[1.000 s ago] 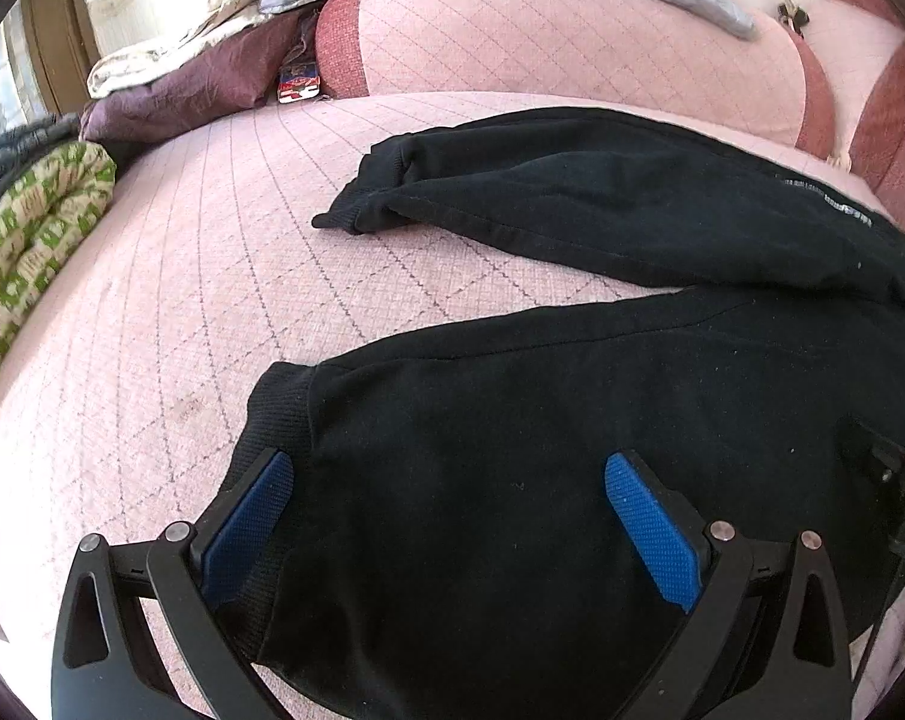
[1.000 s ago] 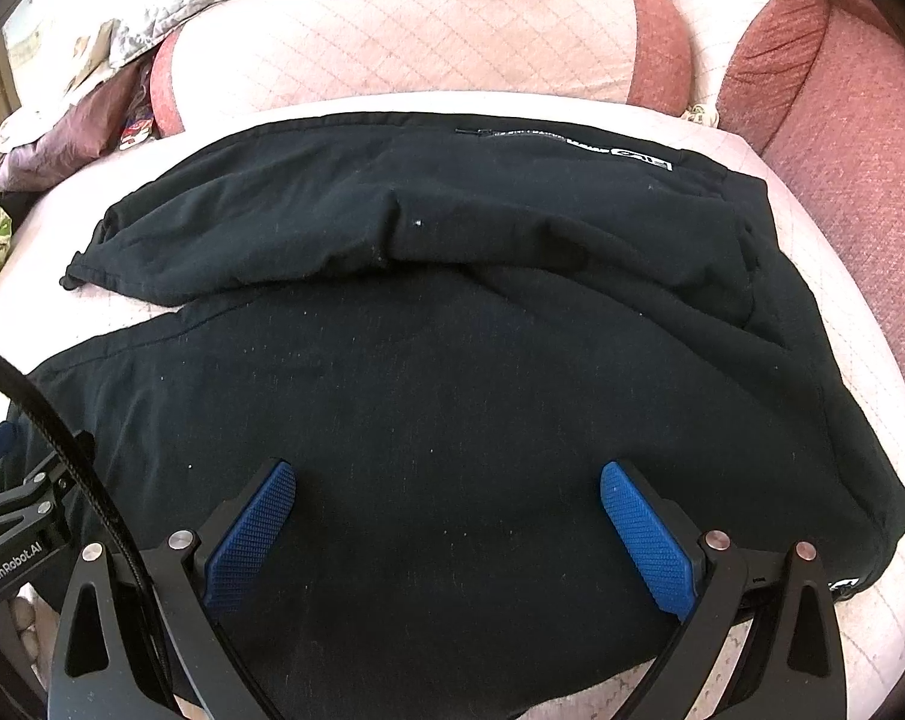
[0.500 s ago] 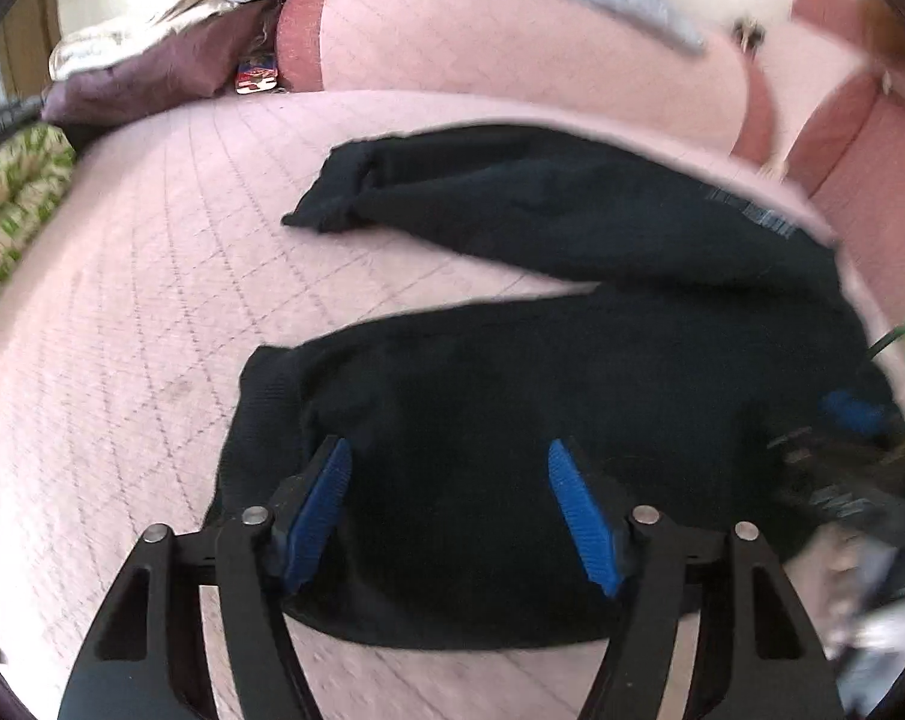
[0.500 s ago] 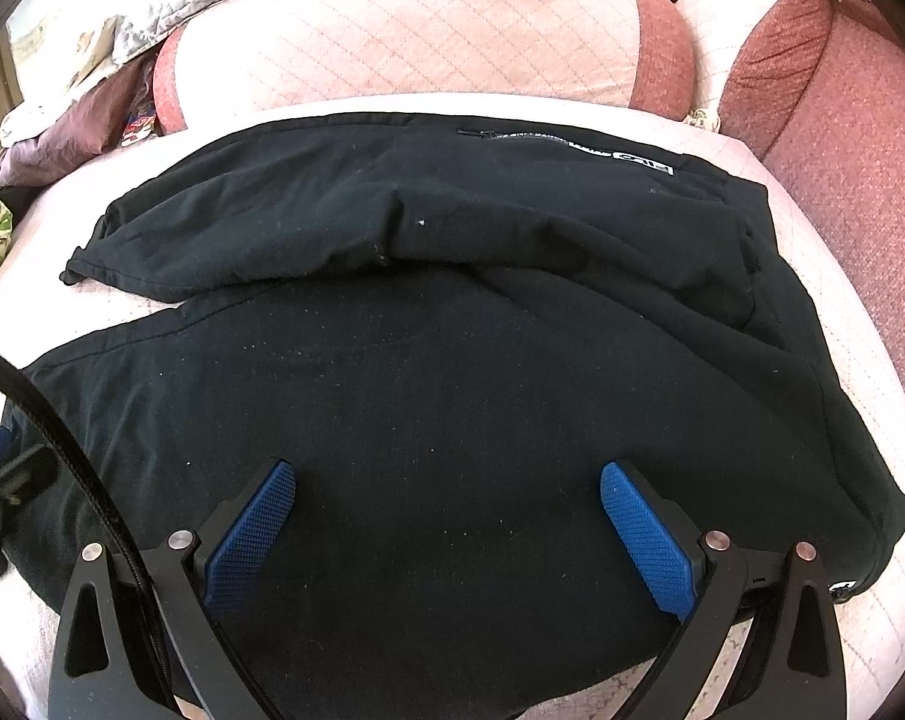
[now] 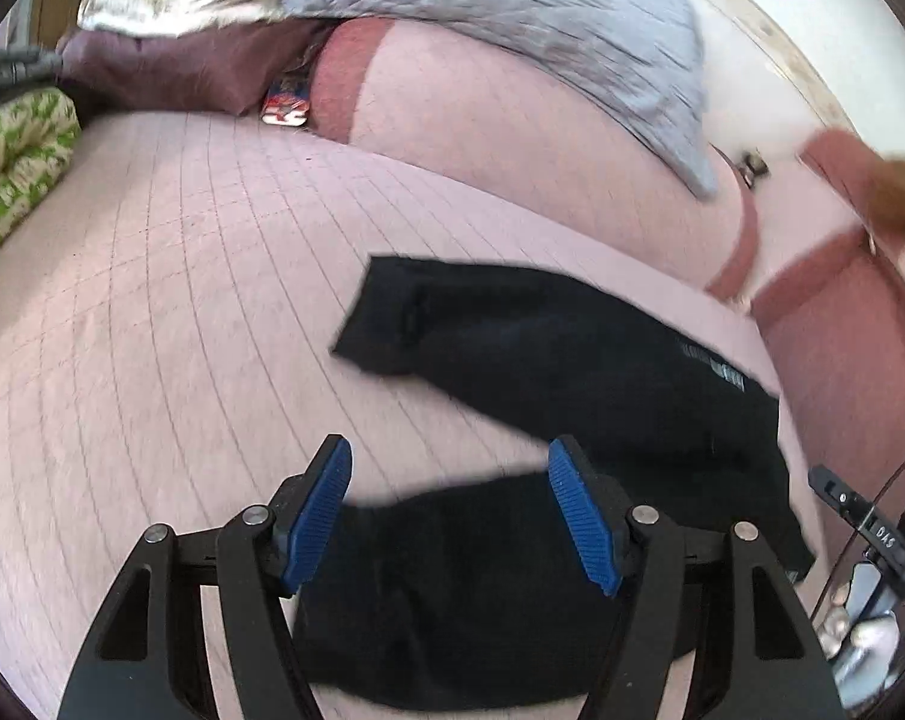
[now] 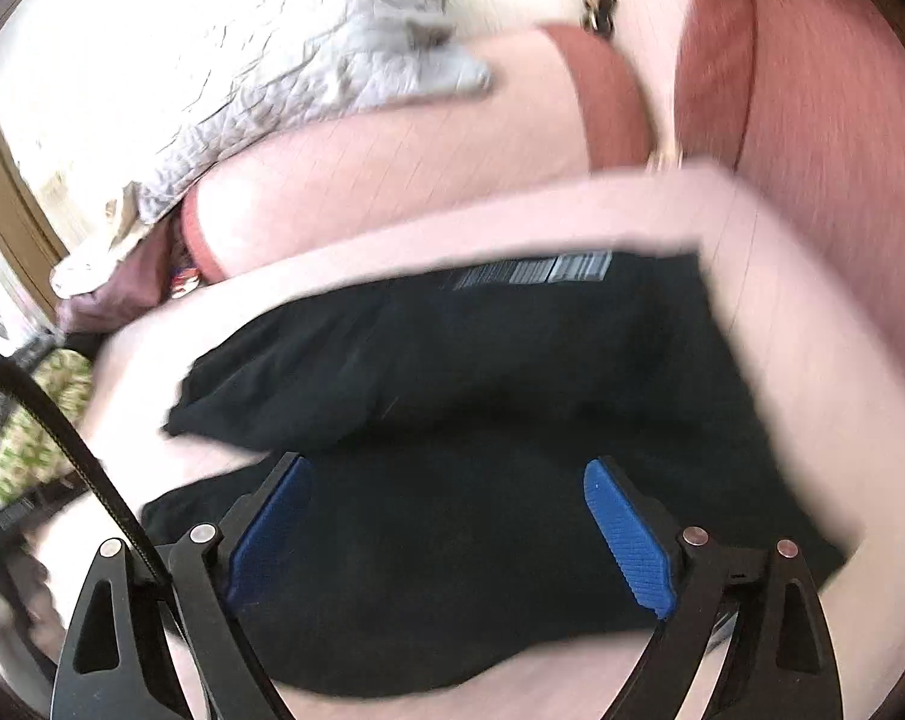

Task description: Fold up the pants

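Note:
Black pants lie spread on a pink quilted sofa seat, legs pointing left, waistband with a white label to the right. My left gripper is open above the near leg's cuff end, holding nothing. In the right wrist view the pants fill the middle, and my right gripper is open over the waist part, empty. Both views are motion-blurred. The right gripper's body shows at the right edge of the left wrist view.
Pink and red sofa back cushions rise behind the seat. A grey quilt drapes over the back. A green patterned cushion and a dark purple cloth sit at the far left. A red armrest is at the right.
Both grippers have pulled back and lifted away from the pants, tilting upward. The left gripper's jaws have narrowed somewhat but stay open. The pants look smaller and farther.

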Demonstrator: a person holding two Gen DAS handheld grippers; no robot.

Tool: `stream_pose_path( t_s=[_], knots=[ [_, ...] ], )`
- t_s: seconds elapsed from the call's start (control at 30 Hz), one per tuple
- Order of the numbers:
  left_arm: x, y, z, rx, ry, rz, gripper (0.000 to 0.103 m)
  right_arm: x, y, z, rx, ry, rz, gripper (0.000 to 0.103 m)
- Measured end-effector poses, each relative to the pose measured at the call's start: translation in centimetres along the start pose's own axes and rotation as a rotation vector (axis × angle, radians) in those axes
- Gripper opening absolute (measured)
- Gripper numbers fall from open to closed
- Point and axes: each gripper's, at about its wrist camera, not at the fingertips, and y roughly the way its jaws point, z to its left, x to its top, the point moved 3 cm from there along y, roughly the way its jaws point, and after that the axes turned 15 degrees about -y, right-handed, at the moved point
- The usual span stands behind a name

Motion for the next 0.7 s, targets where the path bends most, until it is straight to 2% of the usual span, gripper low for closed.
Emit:
stream_pose_path(
  t_s=[0.1, 0.17, 0.23, 0.3, 0.5, 0.57, 0.63, 0.7],
  knots=[
    [3.3, 2.8, -0.9, 0.045, 0.075, -0.001, 0.068, 3.8, 2.3, -2.2, -0.021, -0.125, 0.045, 0.096],
    [4.9, 5.4, -1.3, 0.078, 0.108, 0.019, 0.068, 6.1, 5.4, -3.6, -0.025, -0.198, 0.099, 0.096],
    [6.5, 8.2, -1.5, 0.058, 0.097, 0.073, 0.068, 8.1, 8.8, -4.6, -0.020, -0.241, 0.148, 0.096],
    [7.9, 10.5, -1.6, 0.049, 0.096, 0.094, 0.068, 9.7, 11.7, -5.1, -0.004, -0.277, 0.187, 0.095],
    [10.2, 16.4, -1.0, 0.046, 0.122, 0.159, 0.068, 10.8, 17.9, -6.4, 0.068, -0.290, 0.272, 0.095],
    [10.9, 17.5, -1.0, 0.043, 0.128, 0.142, 0.070, 10.9, 19.8, -6.8, 0.074, -0.295, 0.296, 0.095],
    [11.7, 18.2, -1.4, 0.005, 0.128, 0.142, 0.081, 10.7, 21.3, -6.8, 0.081, -0.307, 0.323, 0.095],
    [11.9, 18.9, -2.0, -0.026, 0.136, 0.154, 0.087, 10.5, 22.4, -6.5, 0.085, -0.327, 0.337, 0.098]
  ],
)
